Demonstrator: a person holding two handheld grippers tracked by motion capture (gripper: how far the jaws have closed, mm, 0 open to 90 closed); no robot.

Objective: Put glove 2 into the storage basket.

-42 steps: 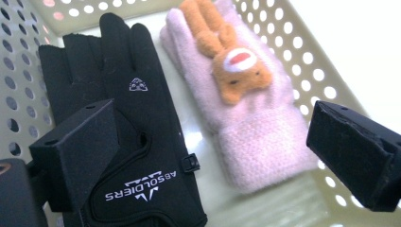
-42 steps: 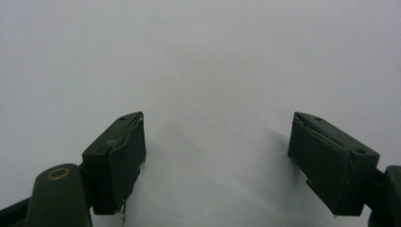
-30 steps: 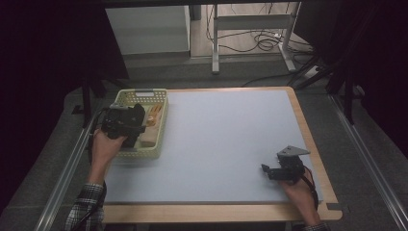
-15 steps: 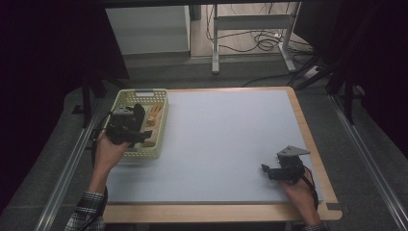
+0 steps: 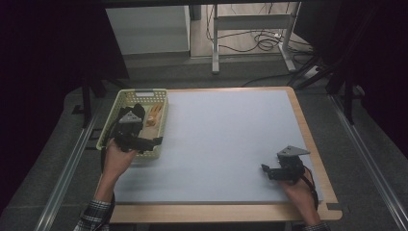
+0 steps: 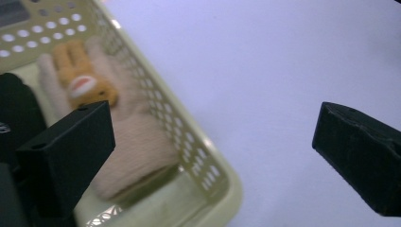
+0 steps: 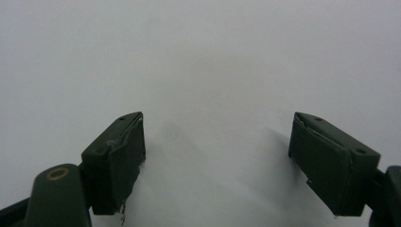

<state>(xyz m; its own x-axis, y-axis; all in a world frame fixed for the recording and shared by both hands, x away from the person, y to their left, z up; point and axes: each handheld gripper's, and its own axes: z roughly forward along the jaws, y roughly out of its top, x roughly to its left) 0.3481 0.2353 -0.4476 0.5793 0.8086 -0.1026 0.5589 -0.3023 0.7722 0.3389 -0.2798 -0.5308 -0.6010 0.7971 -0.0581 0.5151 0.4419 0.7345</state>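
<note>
A pale yellow perforated basket [image 5: 143, 92] stands at the table's left edge. Inside it lie an orange plush toy [image 5: 153, 115] on a pinkish soft cloth [image 6: 137, 146] and a dark item [image 5: 137, 109]. My left gripper [image 5: 155, 141] hovers over the basket's near right corner, jaws wide open and holding nothing. In the left gripper view the basket rim [image 6: 208, 158] runs between the jaws, with the plush toy [image 6: 82, 82] farther in. My right gripper [image 5: 265, 169] rests low at the table's near right, open over bare white surface [image 7: 215, 71].
The white table top [image 5: 226, 130] has a wooden border [image 5: 308, 139]. Metal rails run along both sides. Beyond the far edge stand a table frame and cables on the floor [image 5: 262, 41].
My left gripper has drawn back from the middle of the basket toward its near right corner, closer to the person. The right gripper has stayed in place.
</note>
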